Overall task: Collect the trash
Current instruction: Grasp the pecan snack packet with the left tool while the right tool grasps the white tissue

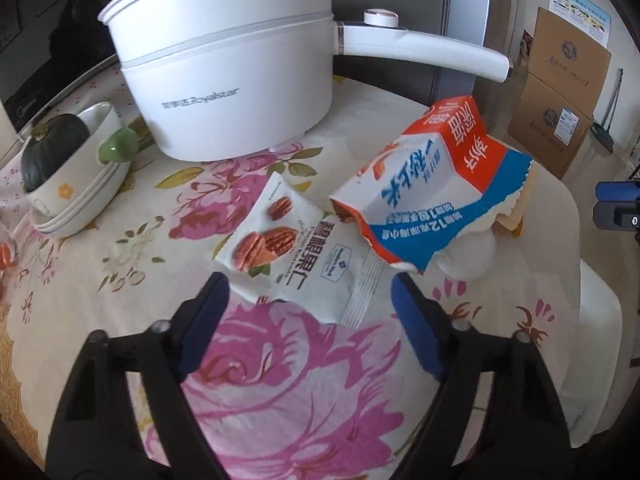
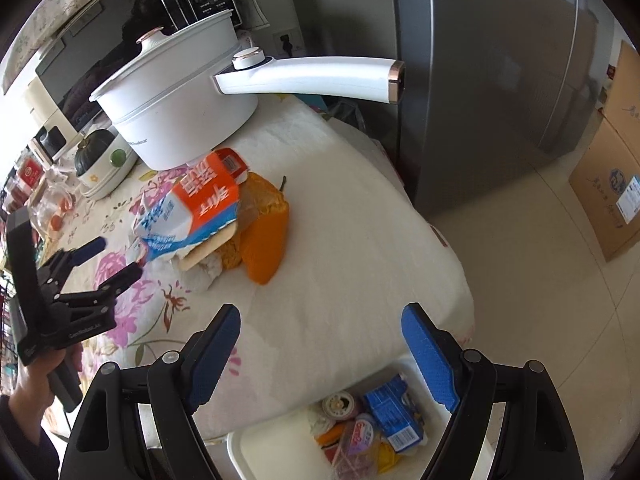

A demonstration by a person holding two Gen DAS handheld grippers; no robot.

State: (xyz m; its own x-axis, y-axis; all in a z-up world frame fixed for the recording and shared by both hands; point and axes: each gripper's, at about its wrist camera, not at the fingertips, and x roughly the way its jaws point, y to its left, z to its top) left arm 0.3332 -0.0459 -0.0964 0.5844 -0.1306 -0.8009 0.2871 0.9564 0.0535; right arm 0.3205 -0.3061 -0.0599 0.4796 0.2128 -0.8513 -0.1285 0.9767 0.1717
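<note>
Judging by the white bin (image 2: 276,440) already holding wrappers, collection is partway: the left gripper (image 1: 308,300), jaws apart, straddles the pecan packet (image 1: 296,256) beside the torn carton (image 1: 436,184), the right gripper (image 2: 320,344) gaping empty.

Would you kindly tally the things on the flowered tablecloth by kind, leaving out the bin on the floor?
Snack packets: 1, the pecan packet
Cartons: 1, the torn orange and blue carton
Cooking pots: 1, the white pot
Bowls: 1, the bowl holding a dark squash
Squashes: 1
Total: 5
</note>
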